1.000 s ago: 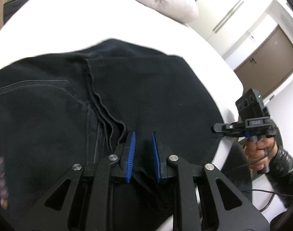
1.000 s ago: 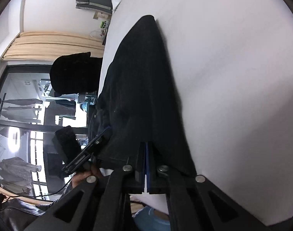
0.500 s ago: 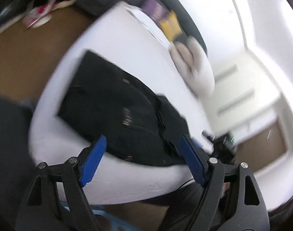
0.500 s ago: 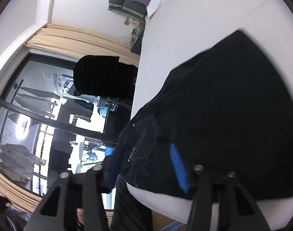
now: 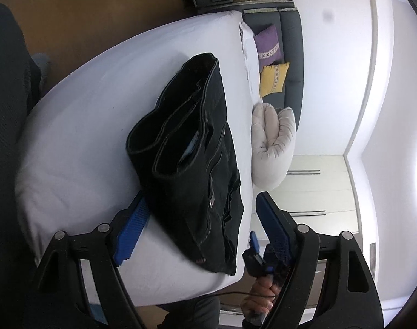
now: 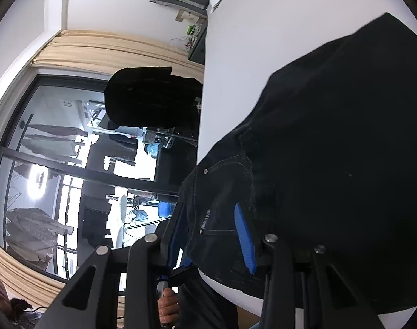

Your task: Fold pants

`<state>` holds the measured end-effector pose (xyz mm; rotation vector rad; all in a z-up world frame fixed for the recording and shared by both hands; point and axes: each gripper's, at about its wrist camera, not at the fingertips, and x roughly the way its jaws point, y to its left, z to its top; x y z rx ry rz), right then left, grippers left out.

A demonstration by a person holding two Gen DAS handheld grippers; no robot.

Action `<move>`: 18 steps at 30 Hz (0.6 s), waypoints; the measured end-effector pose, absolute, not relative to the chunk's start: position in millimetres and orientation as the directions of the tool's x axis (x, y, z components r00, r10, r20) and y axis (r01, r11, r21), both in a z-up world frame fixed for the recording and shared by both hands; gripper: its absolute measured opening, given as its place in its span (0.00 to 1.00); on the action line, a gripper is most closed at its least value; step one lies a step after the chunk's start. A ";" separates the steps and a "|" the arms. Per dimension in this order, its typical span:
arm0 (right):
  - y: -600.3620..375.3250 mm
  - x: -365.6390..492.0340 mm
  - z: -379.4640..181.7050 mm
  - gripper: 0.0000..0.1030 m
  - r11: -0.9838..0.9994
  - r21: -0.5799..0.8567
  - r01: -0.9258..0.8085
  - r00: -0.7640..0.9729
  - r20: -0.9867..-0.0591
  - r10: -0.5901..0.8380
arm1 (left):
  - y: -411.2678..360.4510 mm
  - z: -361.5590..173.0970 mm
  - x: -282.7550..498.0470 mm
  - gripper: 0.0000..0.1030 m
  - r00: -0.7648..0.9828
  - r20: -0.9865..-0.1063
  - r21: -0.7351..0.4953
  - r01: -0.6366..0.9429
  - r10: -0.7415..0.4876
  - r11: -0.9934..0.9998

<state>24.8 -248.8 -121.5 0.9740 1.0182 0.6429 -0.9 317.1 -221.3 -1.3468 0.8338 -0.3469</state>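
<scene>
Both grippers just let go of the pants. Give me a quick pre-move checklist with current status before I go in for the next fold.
1. Left gripper released: ok, jaws wide, nothing pinched; they have just been opening.
2. Right gripper released: ok, jaws apart over the pants, pads not pressing; they have just been closing slightly.
3. Pants folded in a stack: ok, layers lie atop one another.
4. Pants fully on the bed: not ok, the near end sits at the mattress edge.
5. Layer edges aligned: not ok, the open leg ends gape.
6. Rolled blanket clear of pants: cannot tell.

One pants (image 5: 197,148), two cushions (image 5: 267,44), two tongs (image 5: 200,224).
</scene>
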 end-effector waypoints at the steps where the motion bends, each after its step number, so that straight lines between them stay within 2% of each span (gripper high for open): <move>1: -250.5 23.8 -121.5 0.40 0.446 0.895 -0.008 0.409 -0.404 0.818 | 317.1 -221.6 1.1 0.74 0.676 -0.327 -0.945 -0.239 -0.660 0.223; 2: -249.5 25.7 -121.2 0.38 0.458 0.889 -0.004 0.406 -0.417 0.813 | 316.4 -221.6 4.1 0.67 0.676 -0.331 -0.944 -0.242 -0.659 0.225; 3: -247.6 26.2 -120.7 0.36 0.465 0.885 -0.002 0.404 -0.425 0.810 | 313.7 -223.0 5.2 0.52 0.672 -0.335 -0.942 -0.248 -0.660 0.226; 5: -239.9 31.4 -119.1 0.27 0.502 0.865 0.003 0.380 -0.465 0.799 | 310.8 -231.0 7.8 0.28 0.660 -0.332 -0.941 -0.275 -0.673 0.194; 6: -234.3 35.6 -118.1 0.24 0.531 0.847 0.000 0.364 -0.495 0.789 | 309.9 -234.7 9.3 0.27 0.657 -0.330 -0.941 -0.288 -0.677 0.179; 8: -222.6 44.0 -118.7 0.12 0.581 0.814 0.001 0.324 -0.550 0.769 | 307.7 -233.0 11.9 0.21 0.658 -0.342 -0.938 -0.280 -0.672 0.203; 12: -205.6 63.8 -127.2 0.11 0.652 0.758 -0.004 0.246 -0.631 0.736 | 308.4 -218.7 14.5 0.16 0.660 -0.359 -0.933 -0.244 -0.660 0.264; 18: -193.1 95.8 -140.4 0.10 0.698 0.716 -0.006 0.191 -0.684 0.704 | 298.3 -184.4 23.5 0.15 0.659 -0.412 -0.898 -0.174 -0.629 0.405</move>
